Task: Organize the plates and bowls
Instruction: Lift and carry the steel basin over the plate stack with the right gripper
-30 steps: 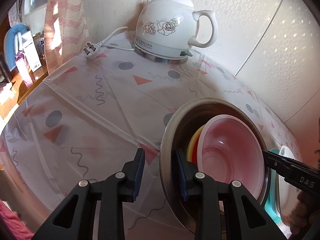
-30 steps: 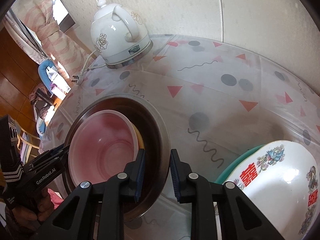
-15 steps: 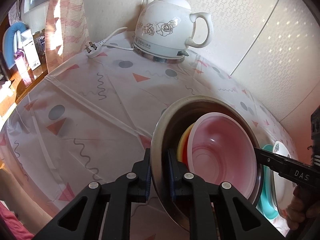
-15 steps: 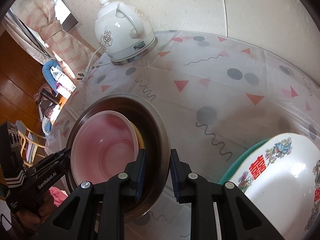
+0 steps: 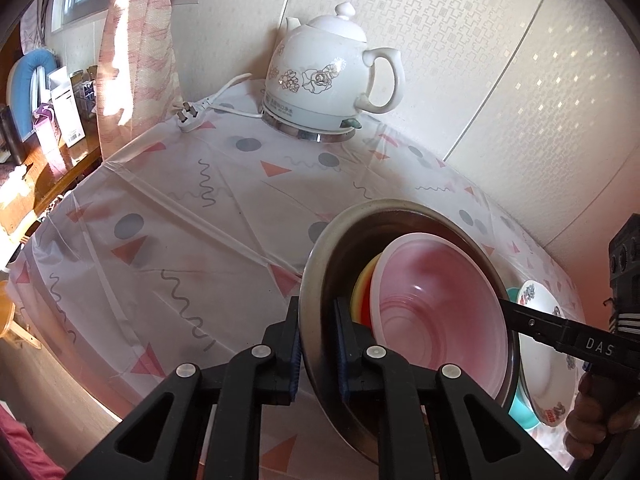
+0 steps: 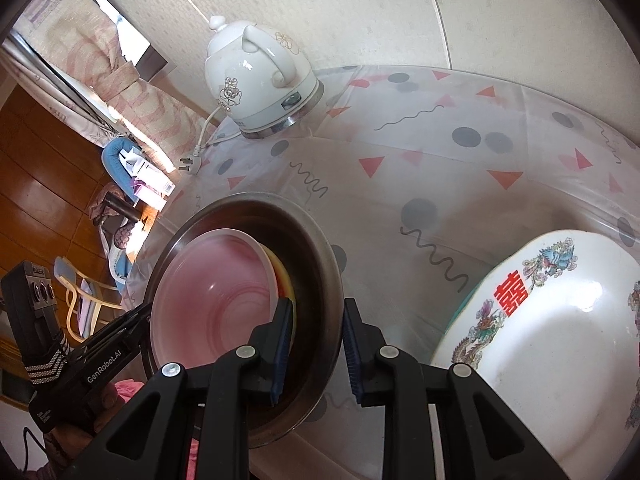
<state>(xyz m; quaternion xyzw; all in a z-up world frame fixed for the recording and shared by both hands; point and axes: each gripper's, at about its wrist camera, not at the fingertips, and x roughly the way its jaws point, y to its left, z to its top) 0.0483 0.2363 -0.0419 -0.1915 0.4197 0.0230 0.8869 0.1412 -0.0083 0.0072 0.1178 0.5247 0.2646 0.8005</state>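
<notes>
both tongs now clamp steel bowl (image 5: pixel 320 292) rim; left (image 5: pixel 318 352) newly closed

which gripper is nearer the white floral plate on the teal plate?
Right. The right gripper clamps the steel bowl rim on the side beside the white floral plate; the left gripper clamps the far rim.

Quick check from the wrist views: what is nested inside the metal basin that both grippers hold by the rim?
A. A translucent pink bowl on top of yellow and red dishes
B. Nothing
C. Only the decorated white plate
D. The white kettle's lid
A: the metal basin holds a translucent pink bowl, with yellow and red dishes showing behind its edge.
</notes>
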